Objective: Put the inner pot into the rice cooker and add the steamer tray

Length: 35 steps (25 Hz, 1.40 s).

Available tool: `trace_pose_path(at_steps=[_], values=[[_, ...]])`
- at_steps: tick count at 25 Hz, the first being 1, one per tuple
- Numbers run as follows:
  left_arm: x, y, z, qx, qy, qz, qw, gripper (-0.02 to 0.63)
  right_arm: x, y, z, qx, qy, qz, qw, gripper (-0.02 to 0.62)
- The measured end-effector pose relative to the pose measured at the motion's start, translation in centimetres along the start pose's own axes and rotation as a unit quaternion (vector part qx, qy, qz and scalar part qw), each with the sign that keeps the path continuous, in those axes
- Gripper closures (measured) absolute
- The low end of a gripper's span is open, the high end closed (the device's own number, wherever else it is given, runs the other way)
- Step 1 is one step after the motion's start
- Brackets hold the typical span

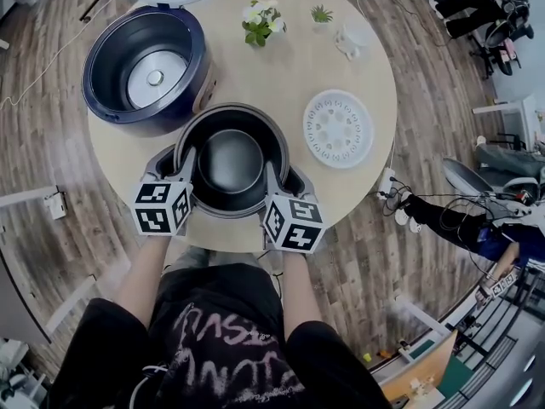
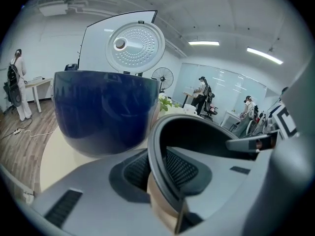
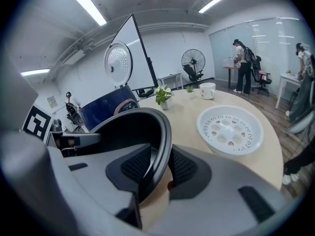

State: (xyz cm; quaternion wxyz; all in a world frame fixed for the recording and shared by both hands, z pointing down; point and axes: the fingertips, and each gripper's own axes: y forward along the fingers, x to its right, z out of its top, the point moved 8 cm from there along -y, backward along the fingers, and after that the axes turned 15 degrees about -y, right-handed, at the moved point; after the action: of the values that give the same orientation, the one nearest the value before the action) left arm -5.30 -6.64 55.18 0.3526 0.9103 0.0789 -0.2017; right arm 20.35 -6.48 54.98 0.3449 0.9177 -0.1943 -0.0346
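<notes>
The dark inner pot (image 1: 232, 160) stands on the round table's near side, right in front of me. My left gripper (image 1: 185, 175) is shut on its left rim and my right gripper (image 1: 272, 180) on its right rim. In the left gripper view the pot's rim (image 2: 197, 124) runs between the ribbed pads of the left gripper (image 2: 157, 166). The right gripper view shows the rim (image 3: 142, 127) pinched the same way by the right gripper (image 3: 158, 167). The navy rice cooker (image 1: 145, 66) sits back left, lid up, cavity empty. The white perforated steamer tray (image 1: 338, 129) lies flat to the pot's right.
A flowering plant (image 1: 260, 22), a small green plant (image 1: 321, 14) and a white cup (image 1: 349, 39) stand at the table's far side. The table edge (image 1: 375, 181) curves close behind the tray. Cables and a power strip (image 1: 400, 207) lie on the floor to the right.
</notes>
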Motion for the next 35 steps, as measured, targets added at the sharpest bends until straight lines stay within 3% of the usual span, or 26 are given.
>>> trace_pose_path(at_steps=[16,27,35], values=[[0.3,-2.2,-0.3,0.036,-0.025,0.009,0.999,0.534,-0.9,-1.8,-0.1,0.026,-0.002,-0.021,0.999,0.501],[2.8,-4.0,1.9,0.063,-0.001,-0.014,0.9979,0.534,-0.3,-4.8,1.8,0.065,0.002,-0.039,0.997,0.503],[6.2,-4.9,4.2,0.084,0.038,-0.034,0.9951,0.534,1.2,-7.4,3.0,0.105,0.023,-0.057,0.993,0.505]])
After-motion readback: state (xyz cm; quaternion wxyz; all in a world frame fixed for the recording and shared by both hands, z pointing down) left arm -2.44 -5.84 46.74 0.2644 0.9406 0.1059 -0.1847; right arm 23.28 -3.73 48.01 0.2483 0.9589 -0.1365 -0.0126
